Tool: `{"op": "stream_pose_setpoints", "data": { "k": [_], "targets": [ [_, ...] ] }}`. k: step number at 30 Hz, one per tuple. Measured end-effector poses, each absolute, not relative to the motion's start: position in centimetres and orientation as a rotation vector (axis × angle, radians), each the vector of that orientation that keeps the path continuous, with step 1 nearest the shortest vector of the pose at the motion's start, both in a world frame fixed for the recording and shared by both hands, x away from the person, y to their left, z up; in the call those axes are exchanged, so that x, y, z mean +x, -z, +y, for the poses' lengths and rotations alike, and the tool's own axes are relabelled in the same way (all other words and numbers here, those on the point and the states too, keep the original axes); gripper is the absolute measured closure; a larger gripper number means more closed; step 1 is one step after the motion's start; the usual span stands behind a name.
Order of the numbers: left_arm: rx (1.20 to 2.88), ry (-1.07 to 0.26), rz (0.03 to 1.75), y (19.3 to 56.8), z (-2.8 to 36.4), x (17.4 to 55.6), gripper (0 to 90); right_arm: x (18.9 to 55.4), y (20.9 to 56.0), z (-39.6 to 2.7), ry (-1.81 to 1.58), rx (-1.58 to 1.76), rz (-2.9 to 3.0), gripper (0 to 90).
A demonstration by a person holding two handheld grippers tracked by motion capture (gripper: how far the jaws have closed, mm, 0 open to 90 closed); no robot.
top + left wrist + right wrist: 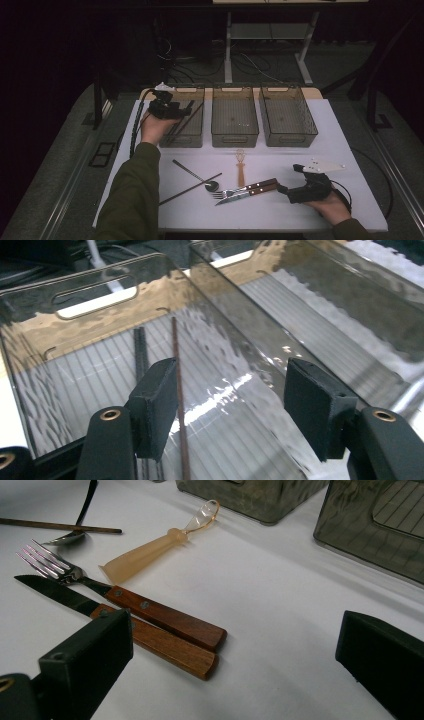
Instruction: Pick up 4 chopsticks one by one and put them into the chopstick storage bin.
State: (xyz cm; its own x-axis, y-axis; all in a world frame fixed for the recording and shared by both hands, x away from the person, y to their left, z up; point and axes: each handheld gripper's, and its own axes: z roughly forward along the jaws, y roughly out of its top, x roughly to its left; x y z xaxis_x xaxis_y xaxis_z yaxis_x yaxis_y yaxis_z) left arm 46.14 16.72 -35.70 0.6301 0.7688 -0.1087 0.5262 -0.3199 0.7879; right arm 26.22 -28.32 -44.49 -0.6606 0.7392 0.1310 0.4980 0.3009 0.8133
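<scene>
Hovering over the left bin (182, 125) at the far-left part of the surface (300, 160), the left tongs (186, 111) stand with jaws parted and nothing pressed between the pads; a thin brown chopstick (179, 405) and a darker one (140, 352) lie loose on the ribbed floor of that smoky clear bin, leaning up towards its far end. No writing or label can be read on anything. Two more bins, the middle bin (235, 117) and the right bin (288, 116), sit side by side along the far edge. The right tongs (283, 190) rest near the near-right corner, jaws wide apart and holding nothing, pointing at the wooden handles of a fork (150, 611) and a knife (145, 637) lying touching side by side. Beside them lie a translucent amber spoon (150, 552), a black spoon (196, 176) and another chopstick (190, 189). Open white surface stretches along the right edge.
</scene>
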Motion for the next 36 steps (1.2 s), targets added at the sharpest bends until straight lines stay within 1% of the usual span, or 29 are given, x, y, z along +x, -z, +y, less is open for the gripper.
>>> {"op": "stream_pose_setpoints", "data": {
  "k": [2, 3, 5, 8, 12, 20, 27, 36],
  "targets": [
    [2.016, -0.336, 0.999, 35.7, 16.7, 45.5, 36.2, 26.2, 44.5, -28.3, -1.289, 1.128, 2.302, 1.5],
    [2.048, -0.331, 0.980, 35.7, 16.7, 45.3, 35.6, 26.2, 44.5, -28.3, -1.290, 1.130, 2.301, 1.6],
    [2.076, -0.318, 0.962, 35.9, 16.6, 44.7, 31.9, 26.2, 44.5, -28.3, -1.290, 1.130, 2.301, 1.5],
    [2.097, -0.303, 0.934, 36.1, 16.7, 43.6, 30.1, 26.2, 44.5, -28.3, -1.293, 1.127, 2.301, 1.6],
    [2.097, -0.268, 0.903, 36.9, 16.7, 41.8, 26.4, 26.3, 44.5, -28.4, -1.297, 1.129, 2.299, 1.6],
    [2.087, -0.242, 0.834, 38.0, 16.7, 38.2, 22.1, 26.4, 44.6, -28.3, -1.291, 1.124, 2.303, 1.5],
    [2.081, -0.233, 0.810, 39.1, 16.8, 35.5, 17.7, 26.3, 44.5, -28.3, -1.288, 1.131, 2.302, 1.6],
    [2.086, -0.230, 0.795, 40.0, 17.1, 32.7, 16.2, 26.2, 44.4, -28.4, -1.287, 1.128, 2.298, 1.6]
  ]
}}
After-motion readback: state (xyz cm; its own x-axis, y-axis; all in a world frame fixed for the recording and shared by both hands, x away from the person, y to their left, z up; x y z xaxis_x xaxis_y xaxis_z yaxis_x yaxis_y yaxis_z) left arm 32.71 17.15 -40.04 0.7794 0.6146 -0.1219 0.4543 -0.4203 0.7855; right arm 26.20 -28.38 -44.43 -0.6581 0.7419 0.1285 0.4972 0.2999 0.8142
